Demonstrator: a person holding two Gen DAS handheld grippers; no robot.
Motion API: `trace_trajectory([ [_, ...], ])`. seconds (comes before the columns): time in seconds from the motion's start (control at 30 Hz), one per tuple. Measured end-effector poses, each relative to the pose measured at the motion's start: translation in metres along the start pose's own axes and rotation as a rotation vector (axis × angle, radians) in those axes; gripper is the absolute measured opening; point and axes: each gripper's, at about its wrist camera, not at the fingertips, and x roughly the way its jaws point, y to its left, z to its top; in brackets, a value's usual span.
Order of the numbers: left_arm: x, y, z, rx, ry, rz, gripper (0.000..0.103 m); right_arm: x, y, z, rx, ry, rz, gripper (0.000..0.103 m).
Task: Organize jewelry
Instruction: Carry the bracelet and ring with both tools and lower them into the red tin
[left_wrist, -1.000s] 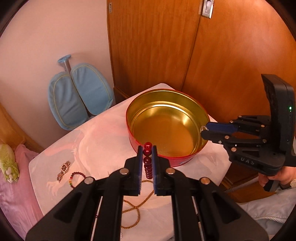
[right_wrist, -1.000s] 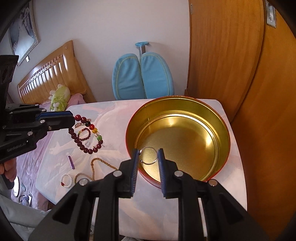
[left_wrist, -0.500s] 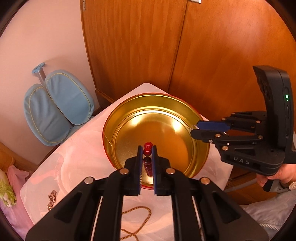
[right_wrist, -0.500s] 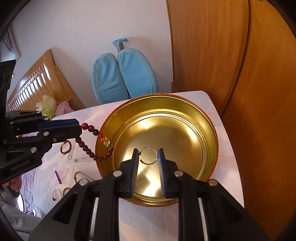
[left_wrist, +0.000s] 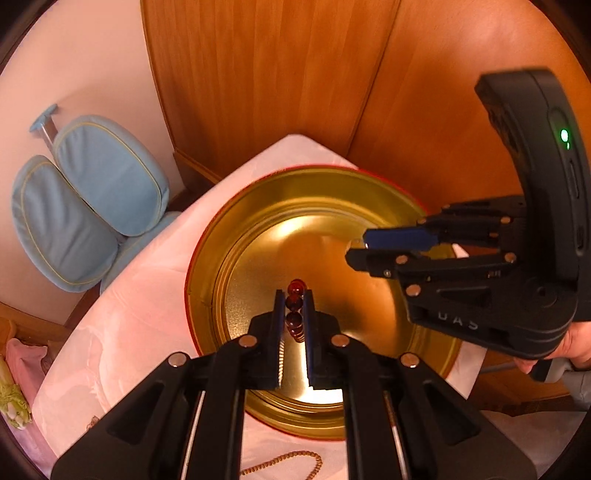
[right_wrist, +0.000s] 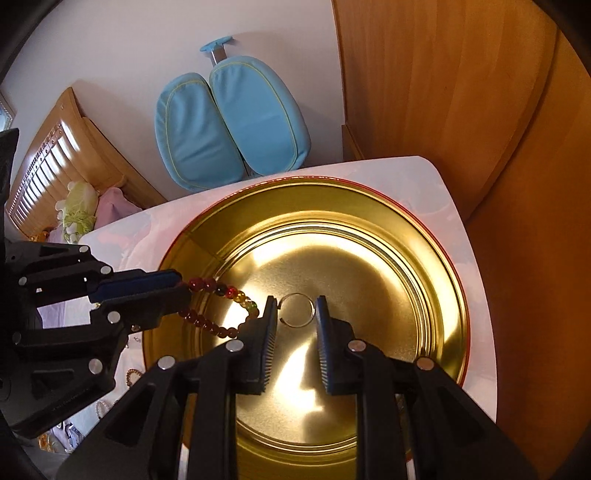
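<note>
White cloth with a faint pinkish print covers the small table, which sits in a room corner against orange-brown wood panels; pale wall on the other side, a blue padded two-lobed seat back leaning on it, a slatted wooden headboard with a green plush toy and pink bedding beyond. One round tin, gold inside, red outside, takes up most of the table end. Two grippers, both above the tin's open mouth. Left gripper is pinched tight on one beaded bracelet, dark red beads plus a few yellow, green and black ones; its loop hangs over the tin's near rim. Right gripper grips one thin metal ring edge-on between its pads, held above the tin floor. One tan bead chain lies on the cloth just in front of the tin. More small pieces on the cloth behind the left gripper, too hidden to count.
</note>
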Motion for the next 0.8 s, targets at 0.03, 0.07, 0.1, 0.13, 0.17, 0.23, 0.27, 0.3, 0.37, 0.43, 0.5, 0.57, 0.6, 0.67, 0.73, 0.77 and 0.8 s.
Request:
trace_trajectory([
  [0.03, 0.007, 0.002, 0.002, 0.001, 0.016, 0.012, 0.010, 0.005, -0.002, 0.003, 0.001, 0.009, -0.007, 0.023],
  [0.07, 0.013, 0.003, 0.004, 0.003, 0.032, 0.020, 0.010, 0.010, -0.004, 0.005, 0.006, 0.020, -0.005, 0.023],
  [0.1, 0.018, 0.004, 0.006, 0.002, 0.043, 0.019, 0.010, 0.016, -0.006, 0.005, 0.013, 0.037, 0.000, 0.023],
  [0.13, 0.024, 0.005, 0.008, -0.003, 0.054, 0.018, 0.010, 0.021, -0.007, 0.005, 0.013, 0.050, -0.006, 0.023],
  [0.17, 0.030, 0.003, 0.008, -0.008, 0.064, 0.020, 0.010, 0.027, -0.007, 0.004, 0.005, 0.065, -0.021, 0.023],
  [0.23, 0.041, 0.003, 0.008, -0.011, 0.084, 0.021, 0.010, 0.037, -0.011, 0.001, 0.007, 0.092, -0.023, 0.023],
  [0.27, 0.045, 0.003, 0.008, -0.010, 0.090, 0.021, 0.010, 0.040, -0.013, -0.001, 0.017, 0.104, -0.015, 0.023],
  [0.3, 0.048, 0.002, 0.008, -0.012, 0.094, 0.014, 0.010, 0.043, -0.016, -0.004, 0.031, 0.117, -0.007, 0.023],
  [0.37, 0.053, 0.002, 0.007, -0.015, 0.101, 0.002, 0.010, 0.048, -0.021, -0.011, 0.044, 0.134, -0.004, 0.023],
  [0.43, 0.058, 0.001, 0.005, -0.004, 0.105, 0.002, 0.010, 0.052, -0.025, -0.015, 0.051, 0.149, 0.000, 0.023],
  [0.5, 0.063, 0.000, 0.001, 0.009, 0.119, 0.012, 0.010, 0.056, -0.027, -0.020, 0.054, 0.161, 0.002, 0.023],
  [0.57, 0.068, -0.001, -0.002, 0.014, 0.135, 0.011, 0.010, 0.058, -0.028, -0.026, 0.050, 0.165, 0.010, 0.022],
  [0.6, 0.070, -0.001, -0.004, 0.017, 0.143, 0.013, 0.010, 0.060, -0.028, -0.025, 0.048, 0.167, 0.009, 0.023],
  [0.67, 0.073, -0.001, -0.004, 0.022, 0.149, 0.020, 0.010, 0.061, -0.029, -0.027, 0.044, 0.171, 0.006, 0.022],
  [0.73, 0.073, 0.000, -0.004, 0.023, 0.148, 0.023, 0.010, 0.059, -0.030, -0.027, 0.045, 0.170, 0.007, 0.022],
  [0.77, 0.073, 0.000, -0.004, 0.021, 0.148, 0.022, 0.010, 0.058, -0.031, -0.028, 0.046, 0.168, 0.007, 0.022],
  [0.8, 0.072, 0.000, -0.005, 0.020, 0.147, 0.021, 0.010, 0.058, -0.032, -0.028, 0.048, 0.167, 0.008, 0.022],
])
